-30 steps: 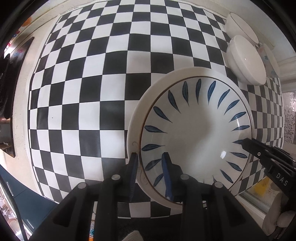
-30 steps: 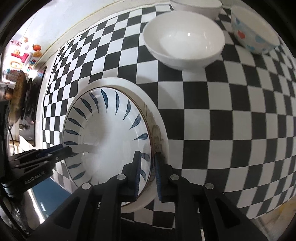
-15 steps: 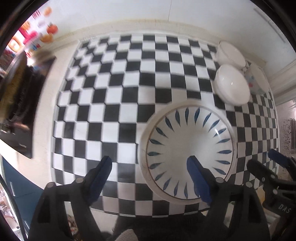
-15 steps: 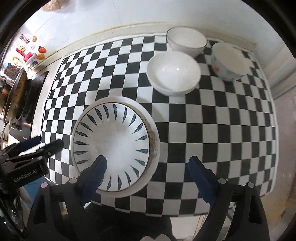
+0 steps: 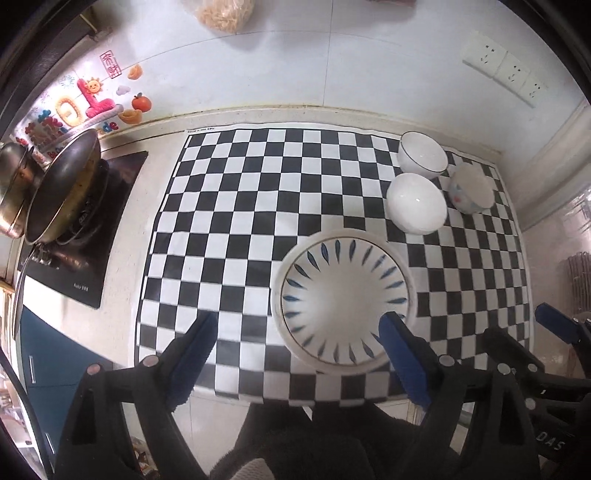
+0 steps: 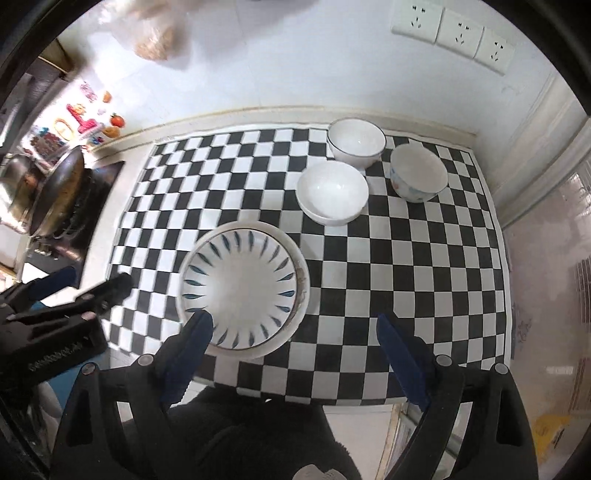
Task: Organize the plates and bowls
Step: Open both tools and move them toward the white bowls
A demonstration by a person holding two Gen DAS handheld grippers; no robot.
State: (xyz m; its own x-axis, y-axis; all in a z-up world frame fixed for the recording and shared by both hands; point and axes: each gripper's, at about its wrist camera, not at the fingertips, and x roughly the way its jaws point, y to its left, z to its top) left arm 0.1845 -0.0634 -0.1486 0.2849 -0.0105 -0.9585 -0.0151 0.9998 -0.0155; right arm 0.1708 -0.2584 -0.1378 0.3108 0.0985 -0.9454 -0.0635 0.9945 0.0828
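Left gripper [image 5: 299, 332]: jaws spread wide, nothing clamped; they have just been opening, with only air between the blue pads. In the left wrist view it sits at bottom centre, its right pad overlapping the lower right rim of the blue-leaf plate [image 5: 345, 301] in the picture, clear of it.

Right gripper [image 6: 295, 332]: jaws apart, nothing between them; at the start of the last second they were parting, since then steady. In the right wrist view its left pad overlaps the plate's lower left rim, not gripping.

Blue-leaf plate lies flat on a larger white plate [image 6: 303, 280], whose rim shows around it. Both rest on the checkered mat [image 5: 229, 221], centre right of the left wrist frame, left of centre in the right wrist frame.

Three bowls, upright, upper right of the mat: plain white bowl [image 6: 332, 192] nearest the plates, dark-rimmed white bowl [image 6: 356, 142] behind it, patterned bowl [image 6: 419, 173] to the right. Close together; contact not clear.

Far left: wok [image 5: 62, 184] on a stove. Wall sockets [image 6: 452, 29] upper right.
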